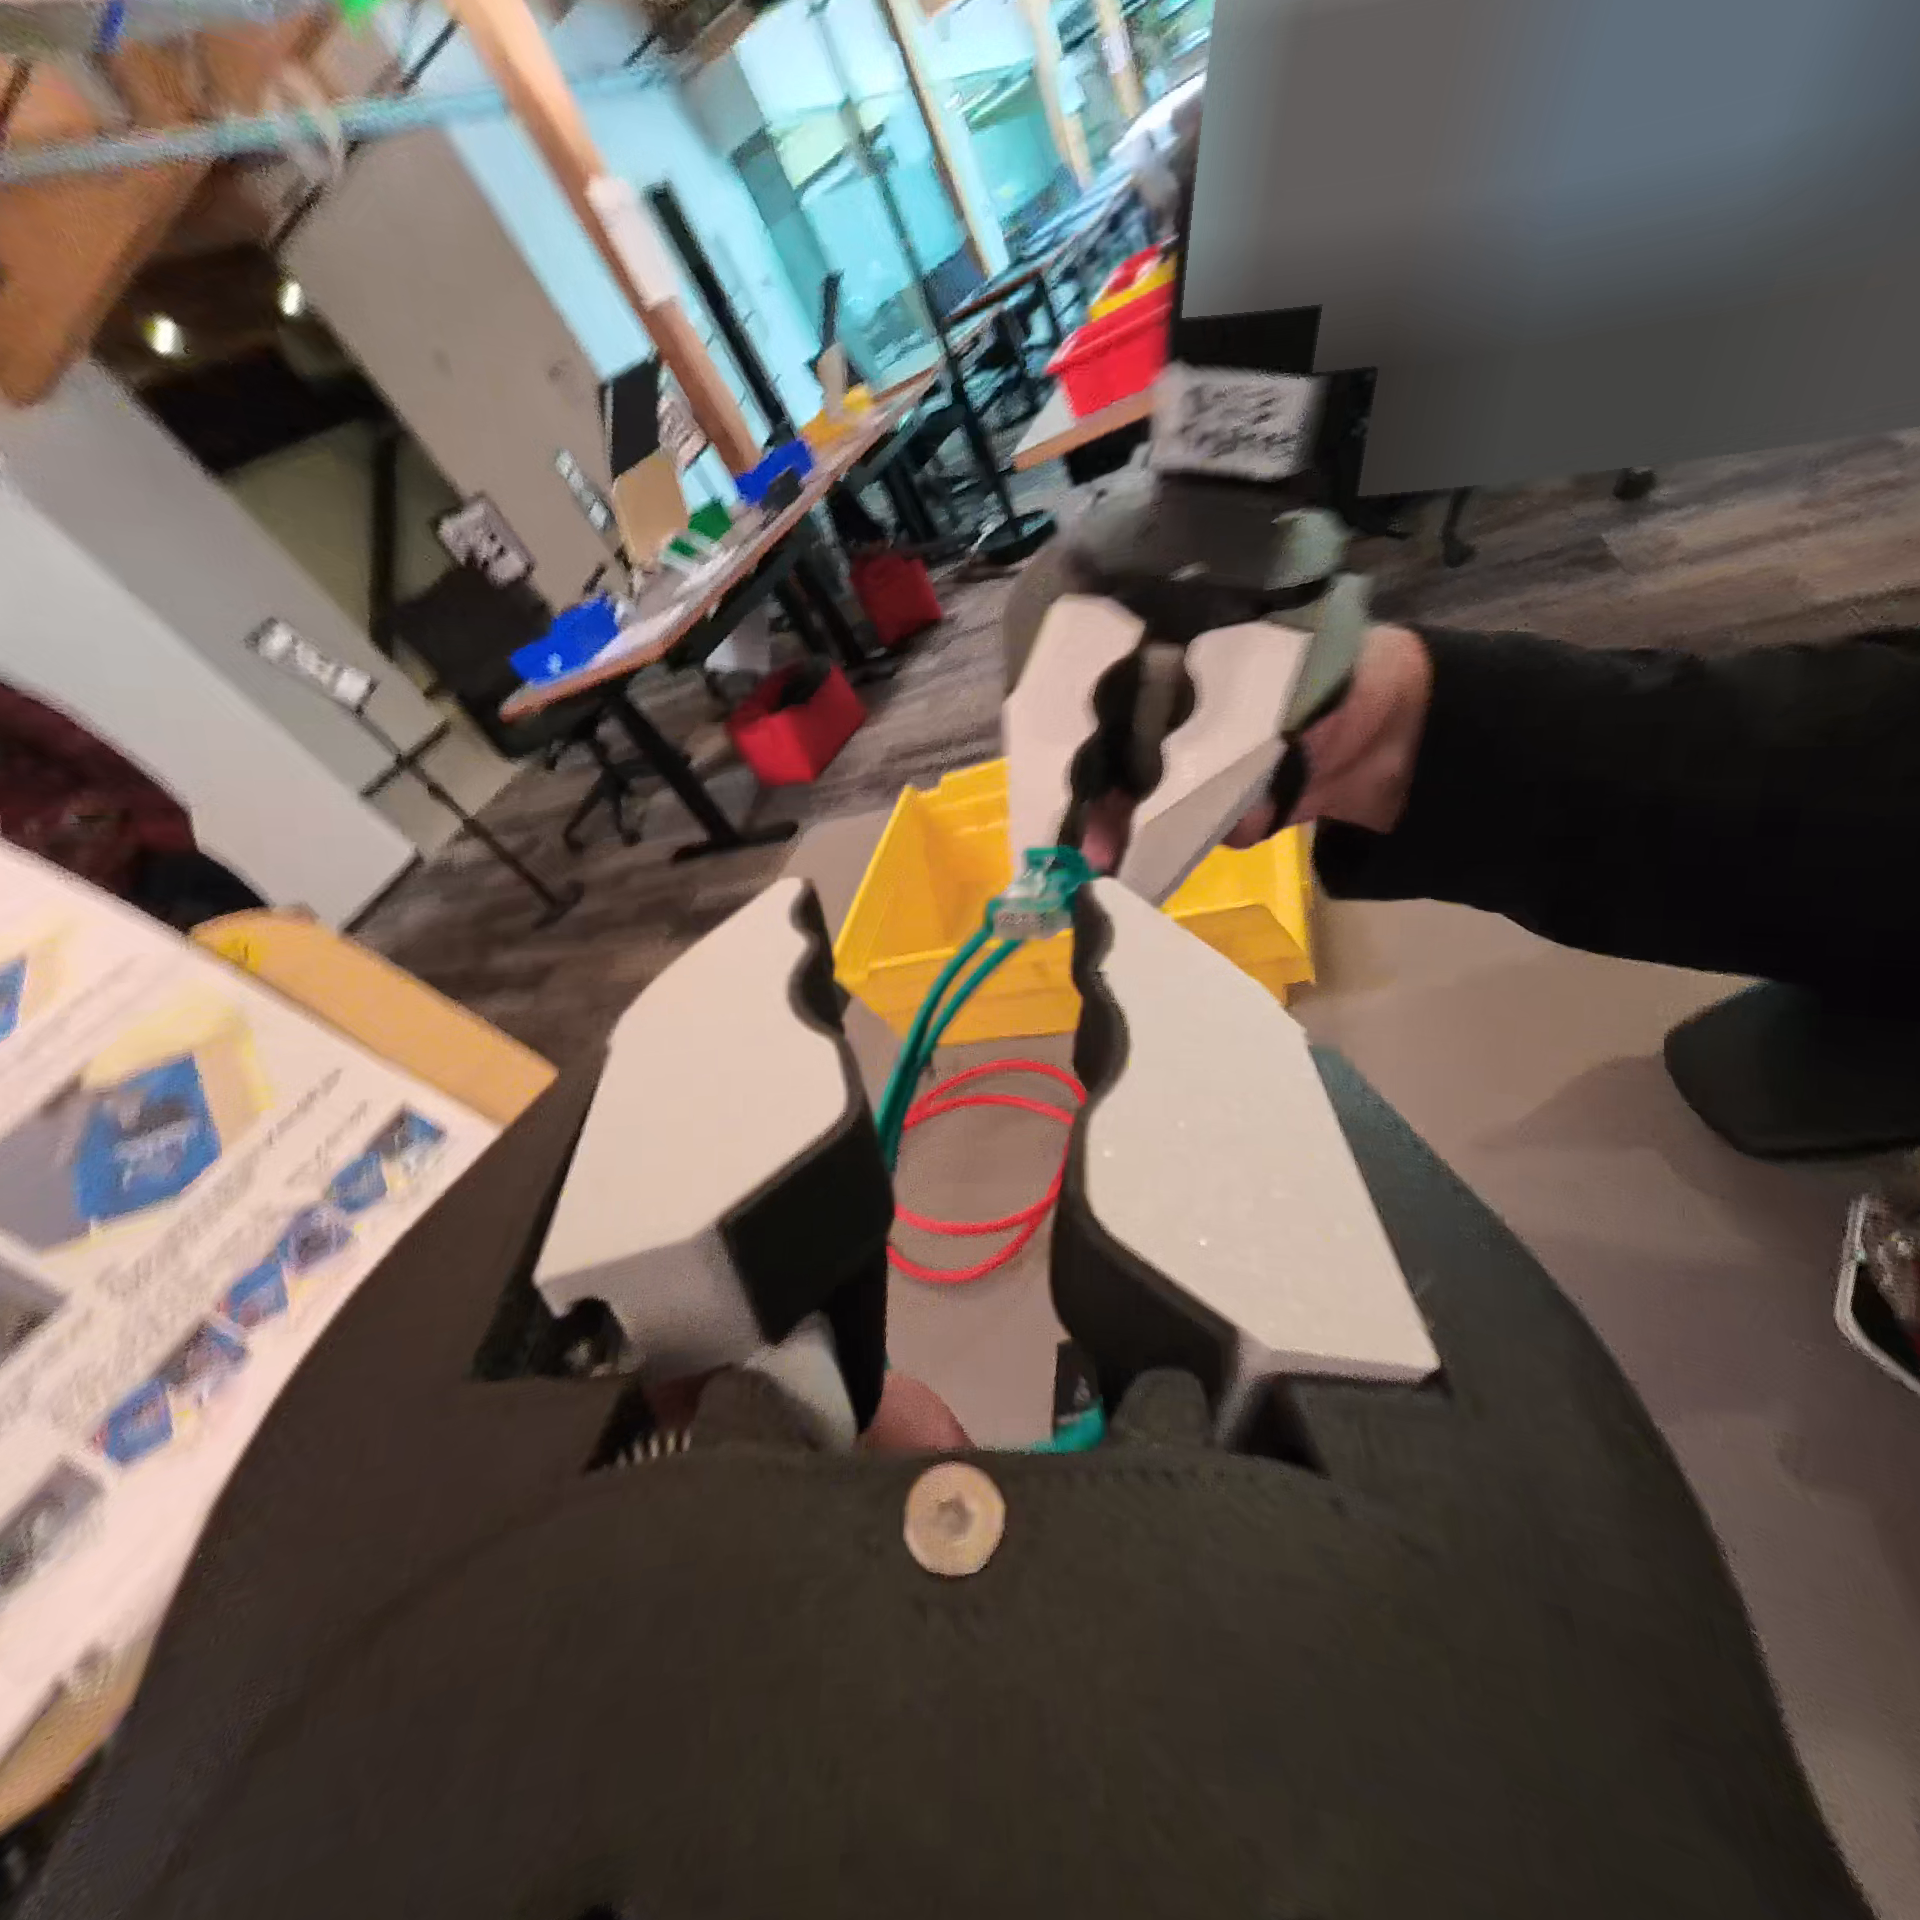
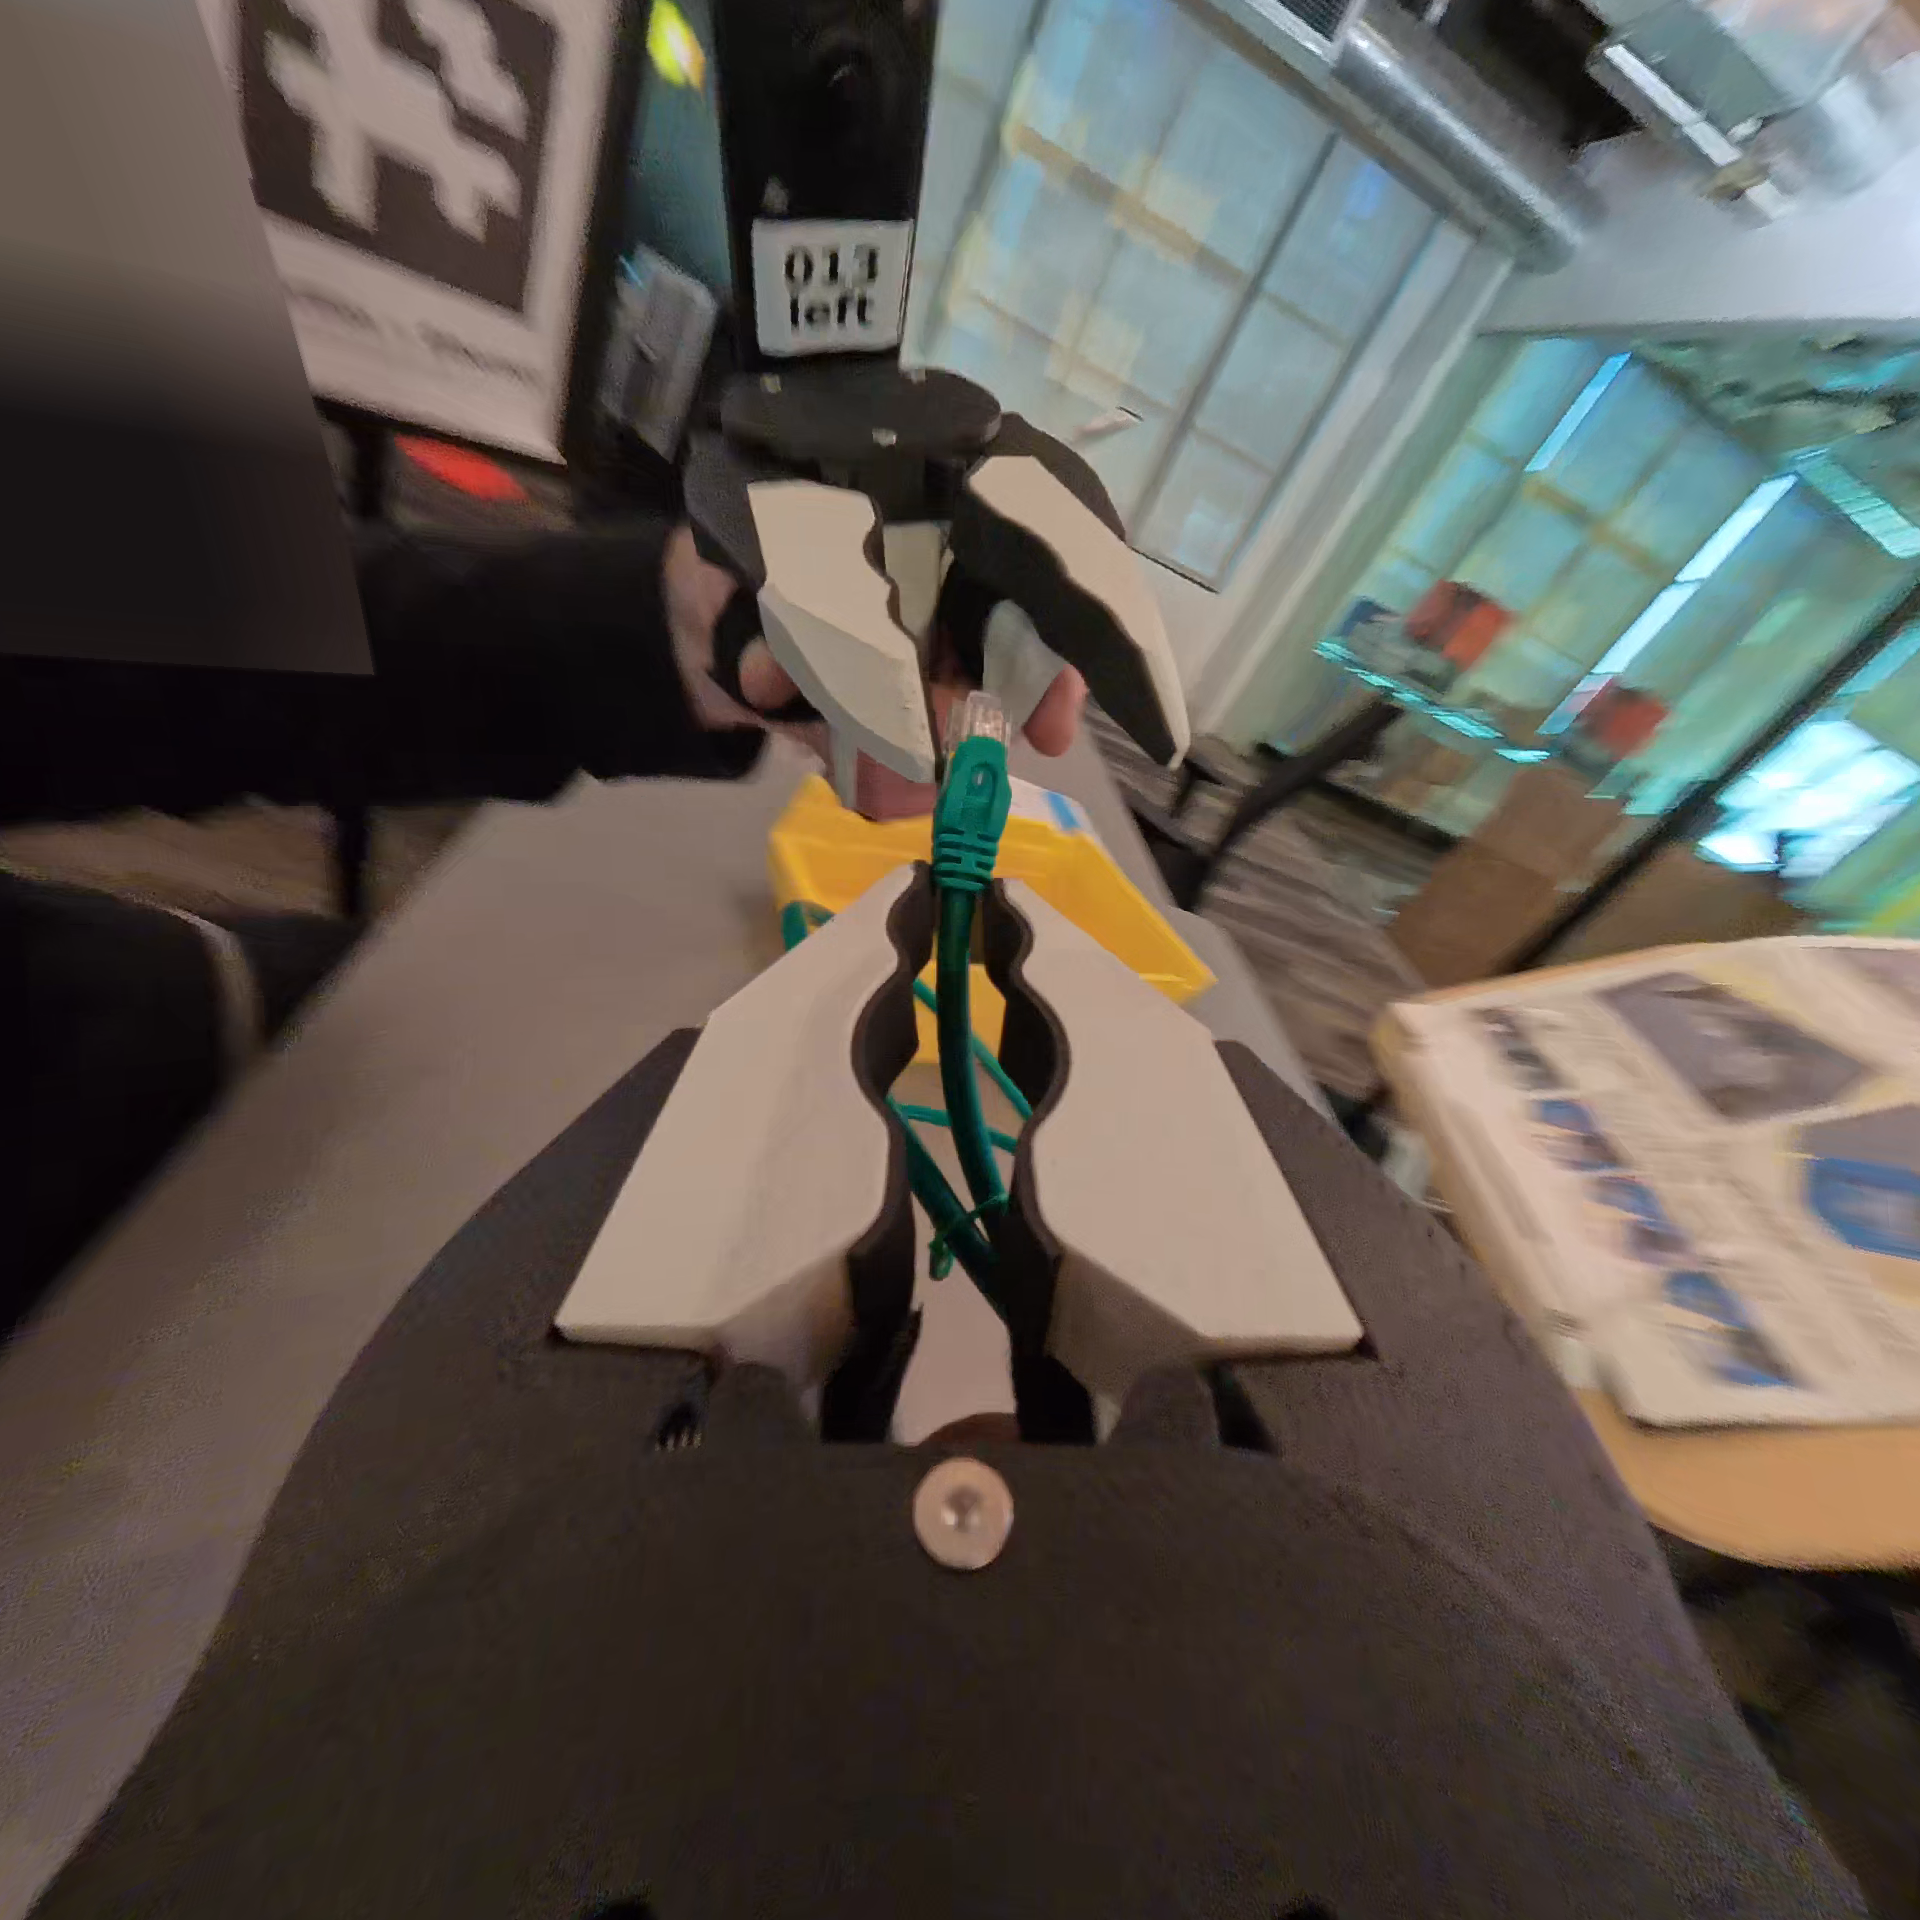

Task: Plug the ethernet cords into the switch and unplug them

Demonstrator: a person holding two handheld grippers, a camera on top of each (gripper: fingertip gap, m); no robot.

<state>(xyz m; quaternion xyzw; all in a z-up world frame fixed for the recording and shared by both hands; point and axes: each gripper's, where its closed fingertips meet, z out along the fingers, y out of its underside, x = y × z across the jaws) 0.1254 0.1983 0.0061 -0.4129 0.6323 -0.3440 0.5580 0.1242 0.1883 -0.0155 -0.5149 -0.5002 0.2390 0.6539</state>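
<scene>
Green ethernet cord sits clamped in the right gripper, its clear plug poking up above a yellow bin. Left gripper faces it, jaws apart and empty; a red cord lies coiled on the grey table.

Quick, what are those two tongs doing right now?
Left tongs: open, holding nothing.
Right tongs: closed on the green cord, just behind its plug.
</scene>
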